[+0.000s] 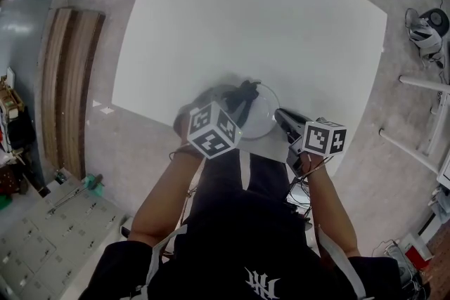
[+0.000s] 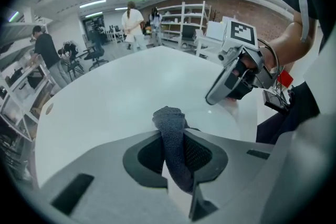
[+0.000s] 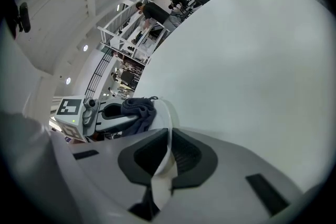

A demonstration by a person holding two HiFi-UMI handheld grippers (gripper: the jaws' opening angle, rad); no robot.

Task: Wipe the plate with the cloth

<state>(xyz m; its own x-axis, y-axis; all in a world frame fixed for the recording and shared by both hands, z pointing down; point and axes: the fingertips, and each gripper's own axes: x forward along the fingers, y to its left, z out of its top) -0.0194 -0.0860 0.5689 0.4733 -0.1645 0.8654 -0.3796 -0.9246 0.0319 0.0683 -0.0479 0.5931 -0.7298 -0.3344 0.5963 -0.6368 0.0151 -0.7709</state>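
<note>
right gripper (image 3: 167, 161) pinches the plate (image 3: 169, 113) rim to steady it; left gripper (image 2: 174, 157) clamps the cloth (image 2: 170, 120), ready for wiping.

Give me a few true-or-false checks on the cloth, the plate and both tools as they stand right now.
1. The left tool is shut on the dark grey cloth. True.
2. The right tool is open and empty. False: it is shut on the rim of the plate.
3. The plate sits at the middle of the table. False: it lies near the table edge closest to the person.
4. The cloth is bunched up in the left tool, not spread flat. True.
</note>
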